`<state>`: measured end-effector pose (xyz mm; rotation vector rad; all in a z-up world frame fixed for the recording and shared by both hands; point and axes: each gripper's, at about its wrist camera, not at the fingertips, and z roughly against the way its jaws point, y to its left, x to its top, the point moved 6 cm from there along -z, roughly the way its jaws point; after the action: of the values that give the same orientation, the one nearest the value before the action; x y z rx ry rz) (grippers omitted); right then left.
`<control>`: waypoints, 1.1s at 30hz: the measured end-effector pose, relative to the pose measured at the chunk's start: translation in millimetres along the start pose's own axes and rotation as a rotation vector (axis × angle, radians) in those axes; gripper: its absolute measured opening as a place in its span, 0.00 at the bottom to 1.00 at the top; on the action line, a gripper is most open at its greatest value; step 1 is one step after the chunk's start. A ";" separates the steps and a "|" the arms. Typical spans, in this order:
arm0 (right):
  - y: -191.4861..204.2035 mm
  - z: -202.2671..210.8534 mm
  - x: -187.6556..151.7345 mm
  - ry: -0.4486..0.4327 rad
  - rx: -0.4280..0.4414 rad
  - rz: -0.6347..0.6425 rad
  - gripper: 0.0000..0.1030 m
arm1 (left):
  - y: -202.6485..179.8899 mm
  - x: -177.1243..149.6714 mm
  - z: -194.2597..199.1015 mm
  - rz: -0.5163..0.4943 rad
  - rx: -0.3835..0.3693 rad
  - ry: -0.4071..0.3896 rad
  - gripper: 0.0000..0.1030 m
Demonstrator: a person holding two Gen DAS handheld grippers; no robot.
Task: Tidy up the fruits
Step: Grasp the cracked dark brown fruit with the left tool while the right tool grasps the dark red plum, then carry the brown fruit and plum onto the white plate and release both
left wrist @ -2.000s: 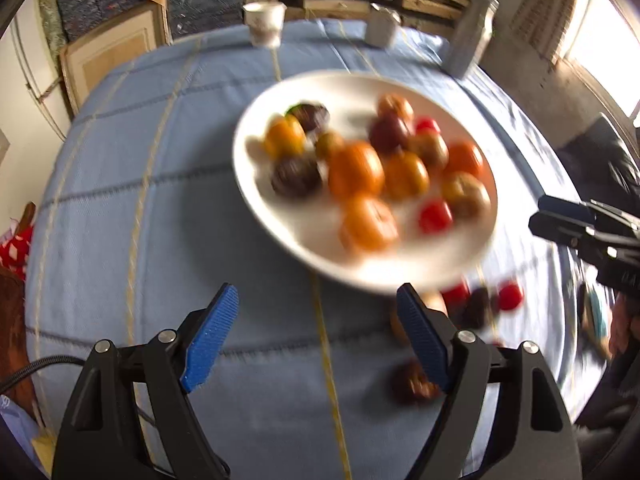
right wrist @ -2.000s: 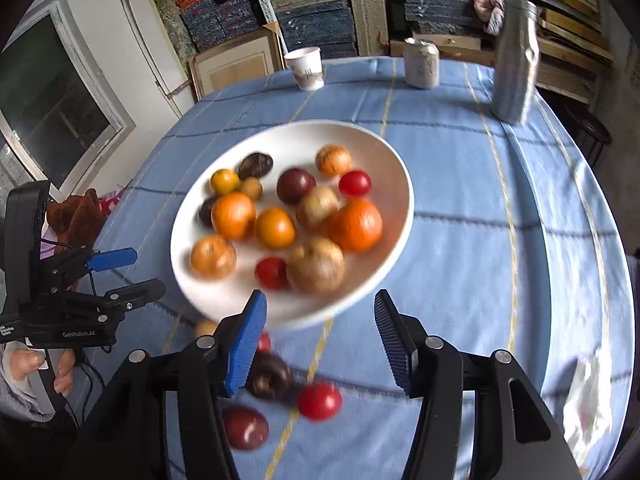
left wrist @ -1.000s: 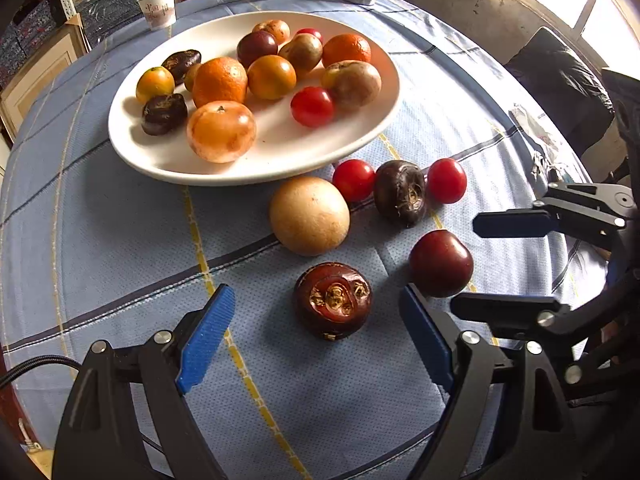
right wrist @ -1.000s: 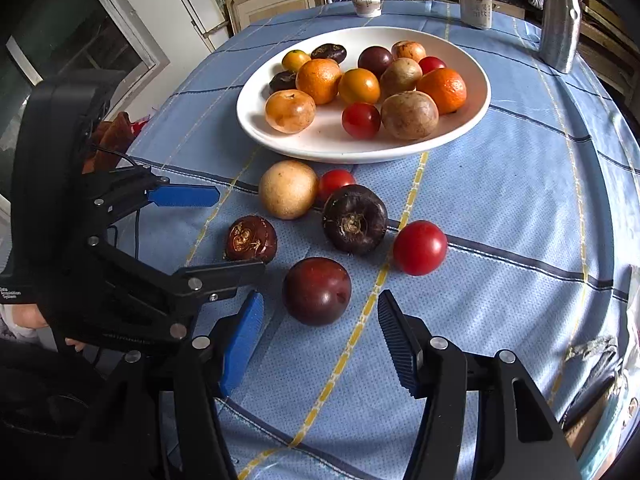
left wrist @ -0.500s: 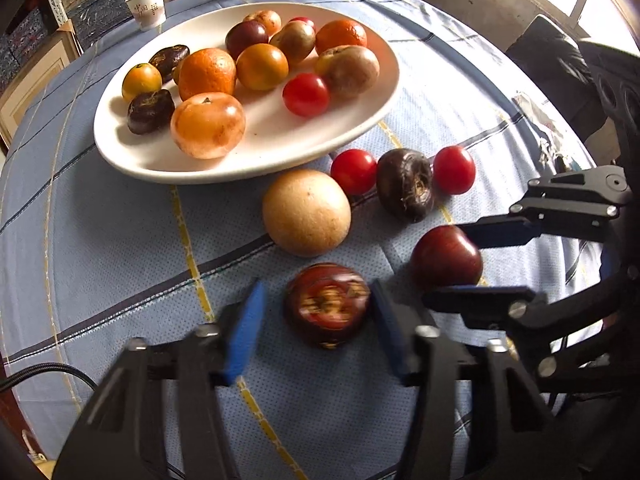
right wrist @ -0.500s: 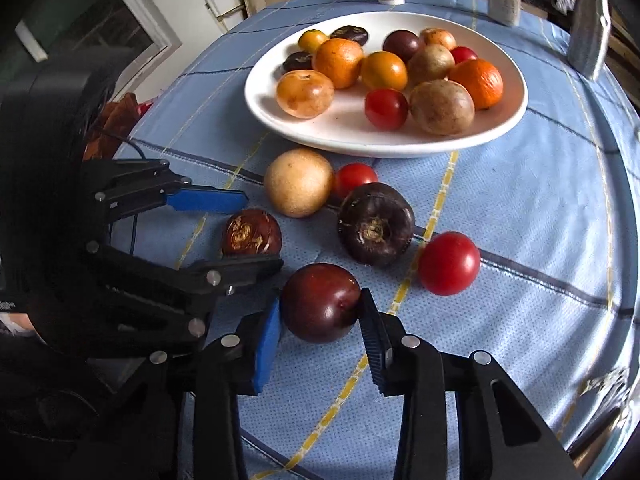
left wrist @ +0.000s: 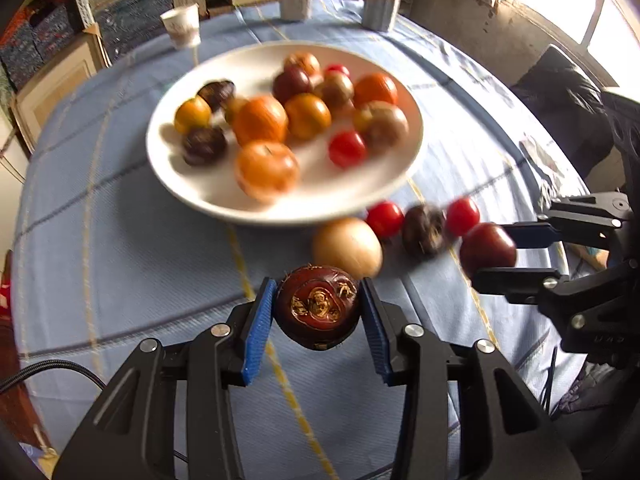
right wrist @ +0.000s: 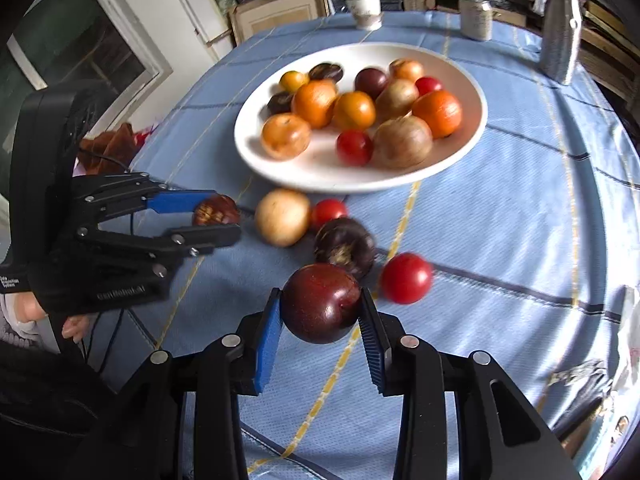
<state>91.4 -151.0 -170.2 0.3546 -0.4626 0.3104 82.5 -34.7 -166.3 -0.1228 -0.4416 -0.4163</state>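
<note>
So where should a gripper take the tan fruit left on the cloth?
Across the tan fruit's widest middle, coming from above. It is round and smooth with no stem to catch, and a red tomato crowds one side, so set the fingers on the free sides.

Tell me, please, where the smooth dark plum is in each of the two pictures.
Left wrist view: the plum is at the right edge, between the right gripper pads.
Right wrist view: the plum is low in the centre, held.
Shared landmark: the white plate.
</note>
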 end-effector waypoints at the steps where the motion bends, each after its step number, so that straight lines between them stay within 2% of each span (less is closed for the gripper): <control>1: -2.4 3.9 4.7 -0.014 -0.006 -0.003 0.37 | 3.3 5.7 3.0 0.003 0.005 -0.010 0.41; 8: -12.6 20.3 47.2 -0.097 -0.023 -0.001 0.37 | 30.3 53.4 15.4 0.018 0.059 -0.073 0.41; 13: -17.5 17.8 87.5 -0.140 -0.024 0.016 0.37 | 44.1 81.2 10.4 0.023 0.080 -0.086 0.41; 17: -26.2 1.8 121.0 -0.162 -0.038 0.027 0.37 | 51.4 110.9 -4.9 0.033 0.079 -0.090 0.41; 26: -75.5 -35.9 171.6 -0.183 -0.088 -0.055 0.37 | 64.2 180.5 -51.3 0.049 0.071 -0.088 0.41; 33: -90.2 -63.3 193.3 -0.179 -0.110 -0.048 0.37 | 71.7 207.4 -87.0 0.072 0.055 -0.062 0.41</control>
<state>312.8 -165.8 -153.3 0.2870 -0.6436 0.2059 316.6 -62.7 -155.3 -0.0982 -0.5080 -0.3297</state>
